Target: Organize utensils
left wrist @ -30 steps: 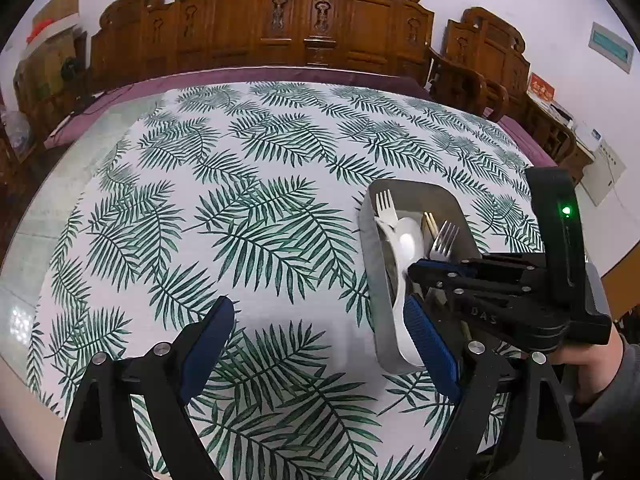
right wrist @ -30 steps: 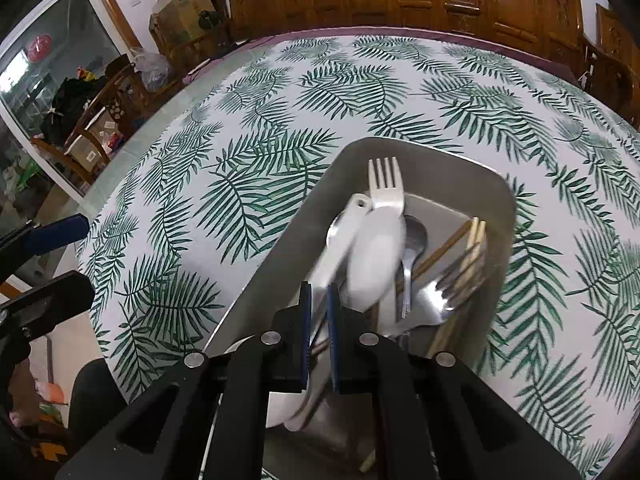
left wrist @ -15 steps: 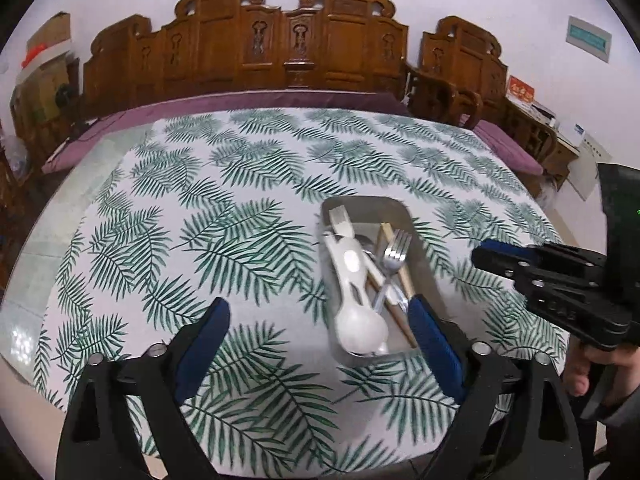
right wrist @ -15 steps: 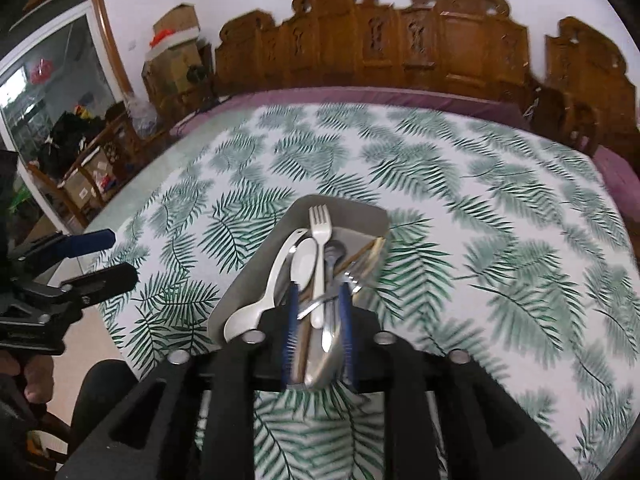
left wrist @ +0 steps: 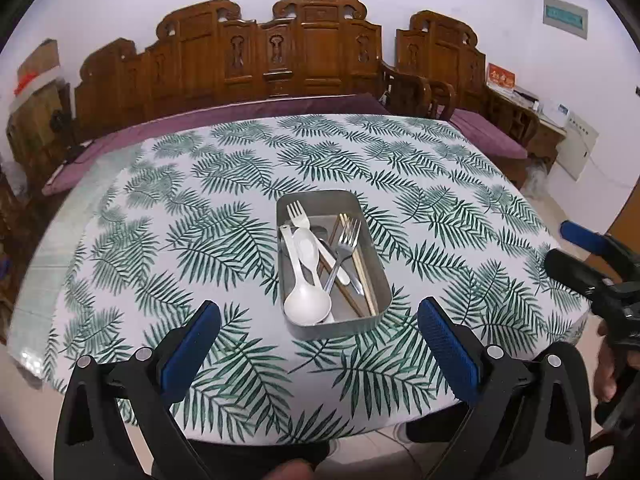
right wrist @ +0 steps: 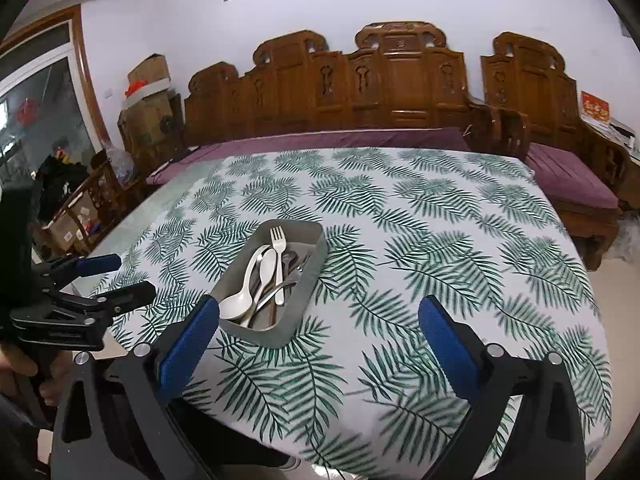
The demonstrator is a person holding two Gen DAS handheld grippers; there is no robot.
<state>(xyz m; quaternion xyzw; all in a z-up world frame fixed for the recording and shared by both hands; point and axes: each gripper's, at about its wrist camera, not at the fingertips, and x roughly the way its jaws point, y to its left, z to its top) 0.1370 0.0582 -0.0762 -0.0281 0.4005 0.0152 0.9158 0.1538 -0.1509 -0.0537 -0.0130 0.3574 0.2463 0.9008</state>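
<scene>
- Here, in the left wrist view, my left gripper is spread wide and holds nothing. The tray sits on the table straight ahead of it, centred between the fingers but apart from them, its long axis running away from me and leaning slightly left at the far end.
- Inside lie the white spoon, a white fork, a metal fork and chopsticks, all roughly along that axis. The right gripper shows at the right edge, off the table.
- Against a second ago, this camera has backed away: the tray was then close by the right finger, with the other gripper over it.
- Now the right wrist view: my right gripper is released and empty, the tray ahead and left, by the left finger. A second ago those fingers were nearly closed low over the utensils.
- I judge the left gripper better lined up; both are near.
</scene>
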